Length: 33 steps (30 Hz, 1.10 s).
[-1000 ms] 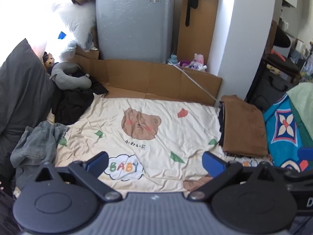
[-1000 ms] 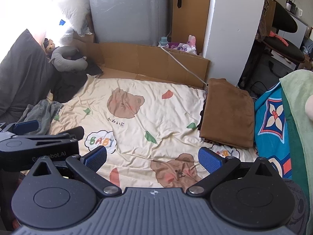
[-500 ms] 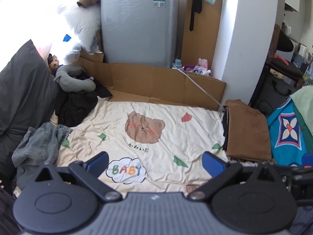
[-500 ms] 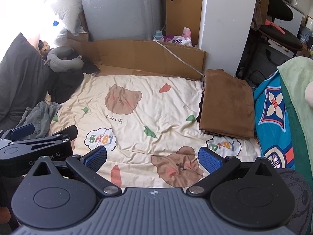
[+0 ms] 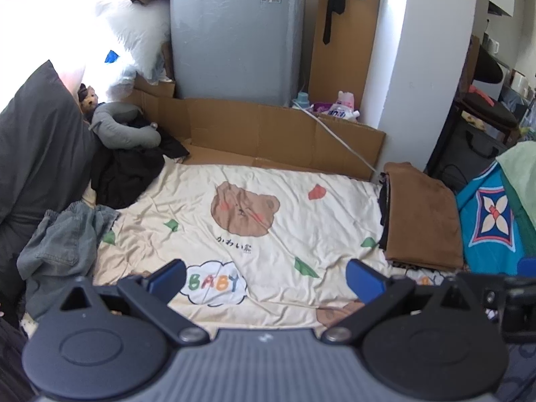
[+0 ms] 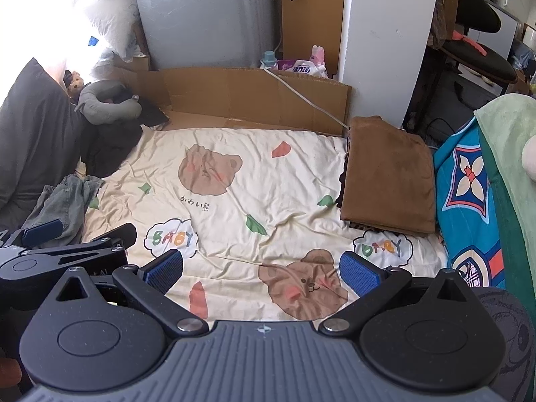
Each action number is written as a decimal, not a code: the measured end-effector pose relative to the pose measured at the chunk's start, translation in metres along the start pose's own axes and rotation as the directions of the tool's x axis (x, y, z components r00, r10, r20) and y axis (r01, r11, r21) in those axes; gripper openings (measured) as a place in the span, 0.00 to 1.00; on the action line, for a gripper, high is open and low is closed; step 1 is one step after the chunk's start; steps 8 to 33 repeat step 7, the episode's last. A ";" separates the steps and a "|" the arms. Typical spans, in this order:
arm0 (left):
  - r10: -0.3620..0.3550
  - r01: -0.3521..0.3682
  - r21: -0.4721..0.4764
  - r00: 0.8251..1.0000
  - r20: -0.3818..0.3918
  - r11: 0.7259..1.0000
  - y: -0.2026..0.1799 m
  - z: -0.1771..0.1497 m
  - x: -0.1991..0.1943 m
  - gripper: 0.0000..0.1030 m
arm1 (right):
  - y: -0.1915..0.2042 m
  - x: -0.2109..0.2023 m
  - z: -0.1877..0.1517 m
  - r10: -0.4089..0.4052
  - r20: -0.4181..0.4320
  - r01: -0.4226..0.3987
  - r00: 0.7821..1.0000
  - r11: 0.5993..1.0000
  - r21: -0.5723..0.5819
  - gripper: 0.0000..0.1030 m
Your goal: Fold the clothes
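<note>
- cream bedding [image 5: 288, 207] printed with bears and "baby" clouds covers the bed, with flattened cardboard [image 5: 268, 134] and a grey appliance [image 5: 234, 33] standing behind it.
- left tongs [image 5: 266, 276] hover over the near edge of the bedding, spread wide, with nothing between the blue pads [image 5: 167, 276].
- right tongs [image 6: 261, 269] hover likewise, spread wide and empty; the left tool also shows at the left edge of the right wrist view.
- a brown garment [image 5: 418, 214] lies folded flat at the right edge of the bed, on top of something dark; it looks finished.
- still unfolded: a crumpled grey-green garment [image 5: 63, 231] at the left edge of the bed, and a black heap [image 5: 127, 174] further back beside a grey neck pillow [image 5: 124, 127].
- judging by this, the step in hand is the gap between garments: one piece is stacked and no cloth is gripped.
- the next move likely calls for the left tongs to reach left to the grey-green garment, which is nearest, pinch it at a hem or waistband, and drag it onto the open middle of the bedding.
- once there it would need spreading flat, both tongs taking opposite edges, before any fold.
- care is needed to pinch only the garment and not the bedding beneath.
</note>
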State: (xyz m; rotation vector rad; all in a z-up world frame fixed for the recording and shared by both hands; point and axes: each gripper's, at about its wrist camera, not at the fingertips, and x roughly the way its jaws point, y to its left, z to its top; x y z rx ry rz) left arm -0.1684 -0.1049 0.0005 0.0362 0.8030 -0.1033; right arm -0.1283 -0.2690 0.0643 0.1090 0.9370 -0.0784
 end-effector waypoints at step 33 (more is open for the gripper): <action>0.009 -0.009 -0.014 1.000 -0.026 1.000 0.005 -0.001 0.006 1.00 | 0.000 0.003 -0.001 0.006 0.000 -0.006 1.000 1.000 0.008 1.00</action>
